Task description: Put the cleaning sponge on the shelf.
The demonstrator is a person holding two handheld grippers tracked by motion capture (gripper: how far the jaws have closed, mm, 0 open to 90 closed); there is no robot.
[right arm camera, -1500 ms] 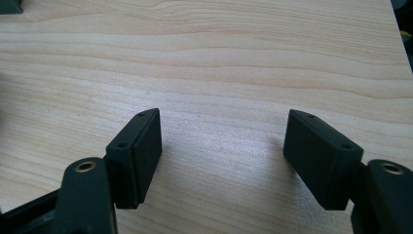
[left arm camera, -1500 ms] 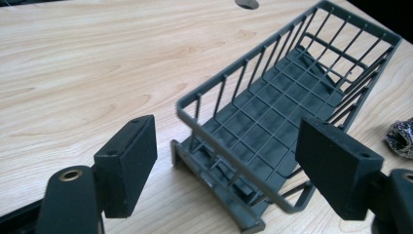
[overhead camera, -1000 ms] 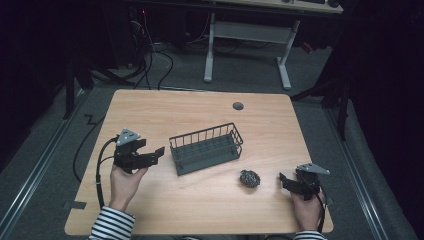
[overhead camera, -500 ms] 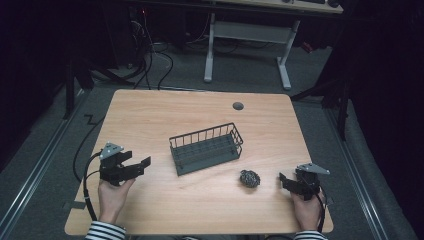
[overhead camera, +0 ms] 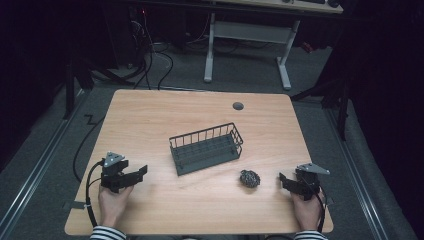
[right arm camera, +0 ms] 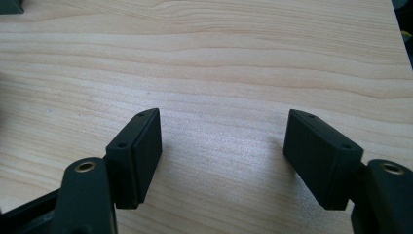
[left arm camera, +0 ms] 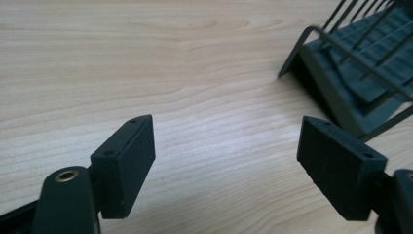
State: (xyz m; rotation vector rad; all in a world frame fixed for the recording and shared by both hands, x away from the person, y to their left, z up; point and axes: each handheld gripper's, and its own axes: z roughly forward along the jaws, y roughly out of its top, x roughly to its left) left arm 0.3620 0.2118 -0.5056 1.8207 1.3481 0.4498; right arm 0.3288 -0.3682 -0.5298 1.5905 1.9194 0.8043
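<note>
Both tools sat low over the table (overhead camera: 150, 120) with their jaws spread wide and nothing between them. Our left tool (overhead camera: 131, 174) had drawn back over the last second — from close beside the wire basket (overhead camera: 206, 148) toward the near left part of the table, where it rested in our left hand (overhead camera: 113, 201). In the left gripper view its pads framed bare wood, with the corner of the basket off to one side and clear of them. Our right tool (overhead camera: 286, 181) had not shifted; it lay near the right edge, held in our right hand (overhead camera: 305, 210), pointing toward the small dark scrubber ball (overhead camera: 249, 178), near but not touching.

We judged the left retreat to mean the basket had been left where it stood, apart from the ball, so any move of the ball into the basket was not yet done — and the right tool sat better placed for it.

Counted: two tools, one basket, one ball, one round grey plug (overhead camera: 238, 106) set in the far part of the table.
</note>
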